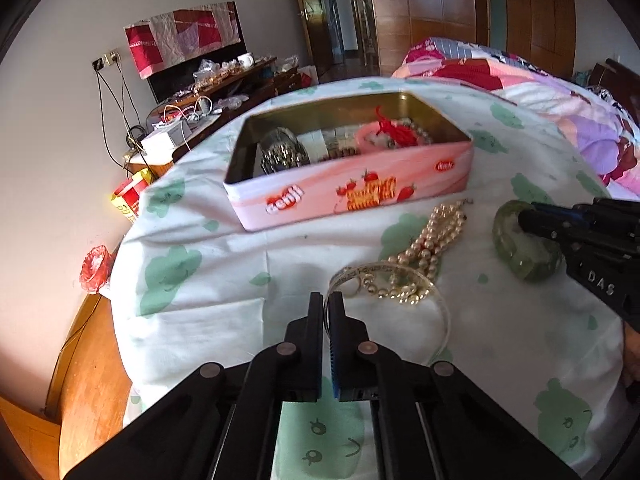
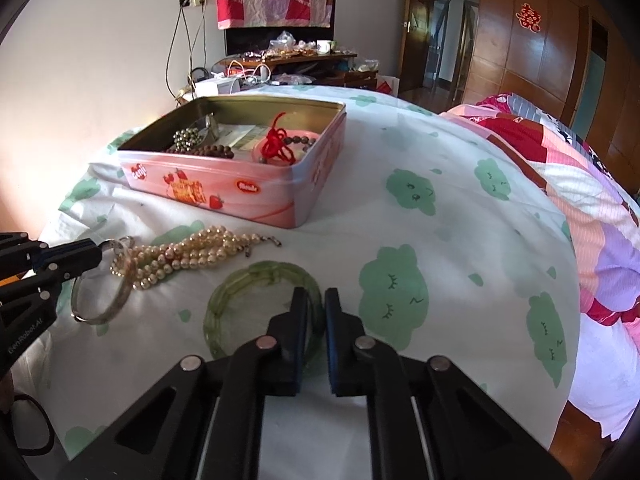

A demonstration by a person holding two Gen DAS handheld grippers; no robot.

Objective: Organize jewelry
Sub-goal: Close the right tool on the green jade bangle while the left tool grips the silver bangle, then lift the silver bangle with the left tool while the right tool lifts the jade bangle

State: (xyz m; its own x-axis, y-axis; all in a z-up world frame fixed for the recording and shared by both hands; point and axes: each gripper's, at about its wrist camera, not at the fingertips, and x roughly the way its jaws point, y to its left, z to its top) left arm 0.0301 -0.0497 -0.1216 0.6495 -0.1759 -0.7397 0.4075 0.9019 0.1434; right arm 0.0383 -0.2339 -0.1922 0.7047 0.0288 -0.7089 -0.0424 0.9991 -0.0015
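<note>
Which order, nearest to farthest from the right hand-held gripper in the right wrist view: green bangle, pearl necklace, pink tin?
1. green bangle: between the fingers of the right hand-held gripper.
2. pearl necklace: ahead, to the left, on the sheet.
3. pink tin: farthest, beyond the pearls, up left.

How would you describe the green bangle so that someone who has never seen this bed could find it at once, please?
Start at the pink biscuit tin on the bed sheet. In front of it lie a pearl necklace and a clear bangle; the green bangle is the ring beside them, under the right gripper. It alone is cloudy green.
</note>
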